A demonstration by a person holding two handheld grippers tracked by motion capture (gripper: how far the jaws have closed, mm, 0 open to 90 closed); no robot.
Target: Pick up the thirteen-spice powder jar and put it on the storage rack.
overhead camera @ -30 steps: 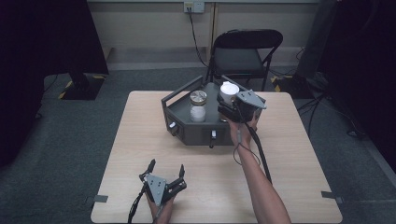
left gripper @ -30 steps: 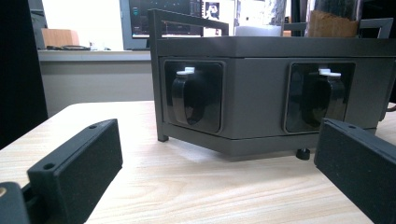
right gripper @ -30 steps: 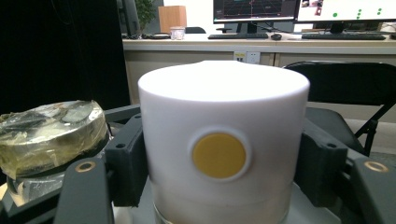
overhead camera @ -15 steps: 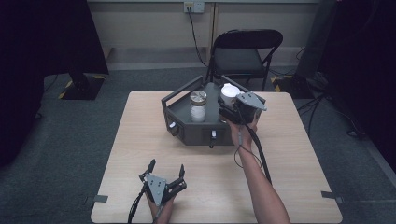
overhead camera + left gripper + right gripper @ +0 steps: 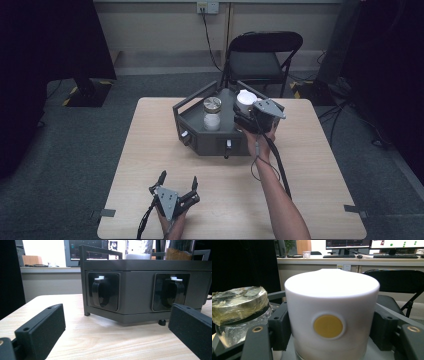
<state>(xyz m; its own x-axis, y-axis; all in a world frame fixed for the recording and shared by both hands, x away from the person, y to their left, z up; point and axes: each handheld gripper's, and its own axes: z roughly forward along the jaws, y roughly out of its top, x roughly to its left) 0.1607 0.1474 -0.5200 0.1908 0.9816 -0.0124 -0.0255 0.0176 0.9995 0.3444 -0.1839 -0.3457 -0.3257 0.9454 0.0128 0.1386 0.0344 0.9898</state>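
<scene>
Nothing had shifted since the earlier frames: both hands sat where they were, and the white jar was already in the grip.

Nearest me, at the bottom centre of the high view, I held the left gripper (image 5: 177,184) idle over the table (image 5: 150,150), jaws spread wide with nothing between them. Its own view looked along the wood at the front of the dark grey rack (image 5: 140,295), well apart from it.

Further up, right of centre, my right gripper (image 5: 246,114) was at the rack's (image 5: 200,142) right end. Its jaws were pinching the white jar (image 5: 332,315) from both sides, pads flat on the wall, roughly level with the yellow dot (image 5: 328,326). The white jar (image 5: 246,97) stood upright on top of the rack, at its far right corner.

Just beside it, to the left, stood a clear jar with a foil-wrapped lid (image 5: 238,303), close but not touching.

My read on handling: stiff plastic, smooth and probably a bit slippery, weight unknown because I couldn't see the contents. The straight side wall was the place to hold, mid-height, not the rounded top edge. A straight lift should have kept it clear of the neighbour.

Beyond the table, a folding chair (image 5: 262,57).
</scene>
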